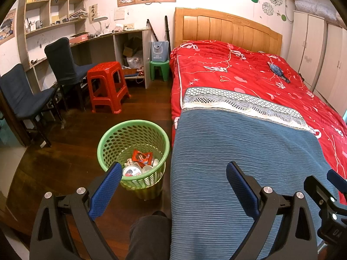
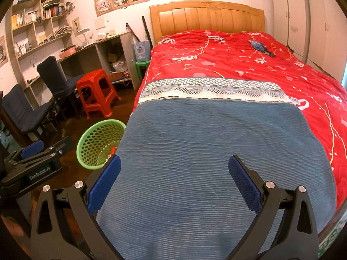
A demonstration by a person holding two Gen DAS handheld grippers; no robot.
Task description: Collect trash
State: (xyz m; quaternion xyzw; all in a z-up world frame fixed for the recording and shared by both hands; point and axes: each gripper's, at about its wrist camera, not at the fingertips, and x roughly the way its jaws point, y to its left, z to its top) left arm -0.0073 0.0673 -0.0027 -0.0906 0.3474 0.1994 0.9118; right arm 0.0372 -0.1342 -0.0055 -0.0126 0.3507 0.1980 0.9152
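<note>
Bedroom floor, basket [image 1: 133, 153] beside left tongs [image 1: 173, 186]

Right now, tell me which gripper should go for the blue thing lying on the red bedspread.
Right. The blue object lies far up the bed toward the wardrobe side. The right gripper hangs open over the blue blanket, while the left gripper sits by the green basket at the bed's edge.
</note>
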